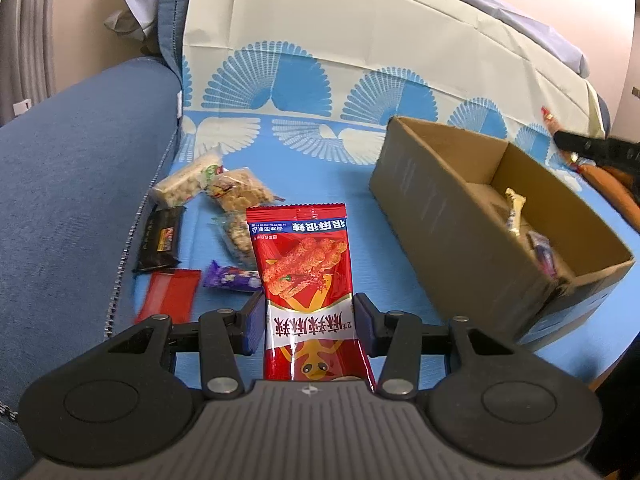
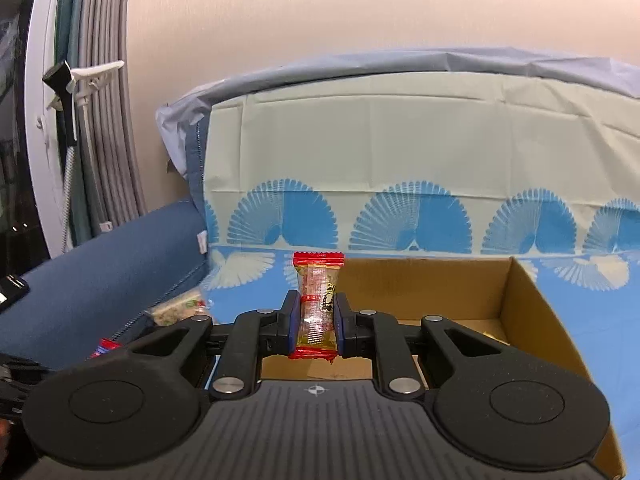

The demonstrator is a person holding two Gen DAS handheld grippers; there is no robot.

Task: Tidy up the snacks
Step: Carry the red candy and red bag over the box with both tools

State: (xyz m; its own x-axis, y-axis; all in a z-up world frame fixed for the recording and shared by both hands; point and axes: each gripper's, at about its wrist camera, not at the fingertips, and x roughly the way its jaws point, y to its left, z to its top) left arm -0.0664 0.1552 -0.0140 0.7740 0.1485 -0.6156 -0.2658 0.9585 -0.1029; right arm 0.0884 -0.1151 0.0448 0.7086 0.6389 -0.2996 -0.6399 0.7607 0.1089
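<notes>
Left wrist: tool grips red packet — tight.

Blue sofa armrest at left; fan-patterned blue and cream cover over seat and backrest; grey curtain beside beige wall; white clip near curtain

Left tool, right tool: both clamped.

Red snack packet: glossy plastic film. Small candy wrapper: clear, shiny plastic. Box: matt brown cardboard. Sofa arm: coarse blue woven cloth. Patterned cover: smooth, creased sheet. Left hand-held gripper: matt black plastic, metal pins.
</notes>
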